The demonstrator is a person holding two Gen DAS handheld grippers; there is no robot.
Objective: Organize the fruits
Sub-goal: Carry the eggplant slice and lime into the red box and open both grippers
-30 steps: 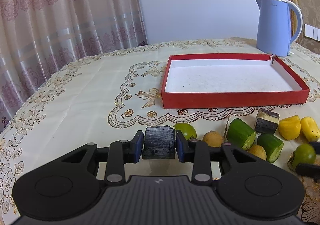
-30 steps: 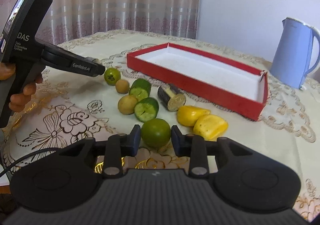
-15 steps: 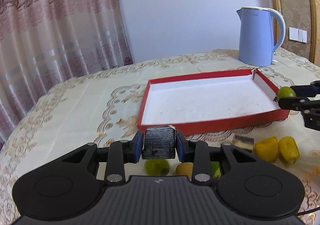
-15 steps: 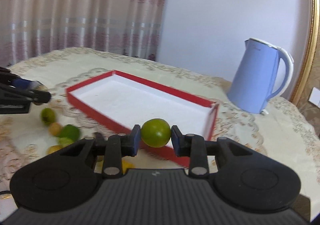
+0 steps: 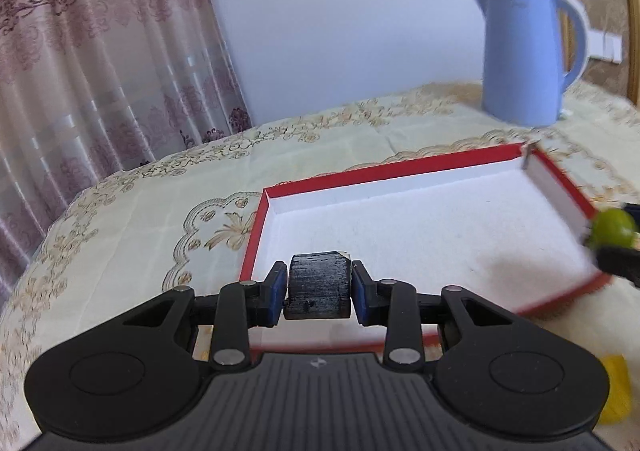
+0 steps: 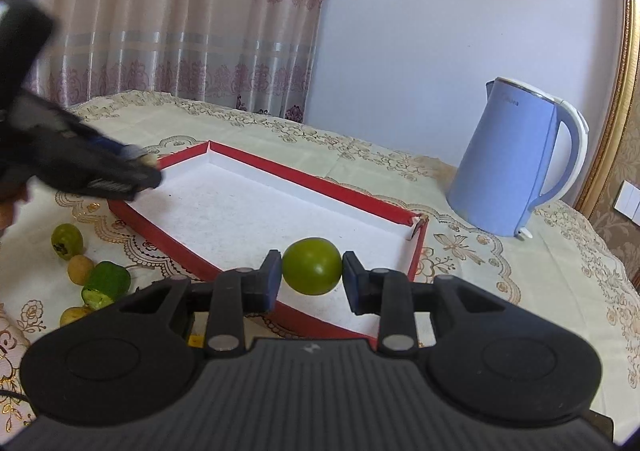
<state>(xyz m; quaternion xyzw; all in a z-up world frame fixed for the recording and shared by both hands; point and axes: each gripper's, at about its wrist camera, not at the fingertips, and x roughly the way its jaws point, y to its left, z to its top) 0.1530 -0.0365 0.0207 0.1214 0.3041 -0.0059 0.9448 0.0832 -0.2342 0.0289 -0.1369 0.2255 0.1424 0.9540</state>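
The green round fruit [image 6: 312, 266] is sitting between the pads of the right hand-held gripper [image 6: 311, 279], which is clamping it at its widest girth, above the near right corner of the red tray [image 6: 256, 165]. The fruit is smooth and rounded, so it is likely to roll out of the pads if pressure slackens before it is lowered; released from this height, it may bounce or roll across the white tray floor.

The dark ridged chunk [image 5: 319, 286] is being held in the left hand-held gripper [image 5: 319, 293], jaws narrow and pressing its two flat sides, above the near left edge of the tray [image 5: 392, 167]. Its squared sides are giving a firmer seat, so slippage looks less probable here.

Both hand-held grippers are converging on the same tray from opposite ends. The left unit [image 6: 80, 167] is appearing blurred in the right view, and the right one with its fruit [image 5: 614, 229] is showing at the edge of the left view. Collision risk is judged low while they are keeping to separate ends, higher if both aim for the centre.

The tray is light card with low walls; a descending finger catching the rim could tip or drag it across the bench [image 6: 500, 251]. The blue kettle [image 6: 520, 163] is standing just beyond the far right corner, well within a careless swing. Remaining fruits [image 6: 106, 283] are lying on the bench left of the tray.
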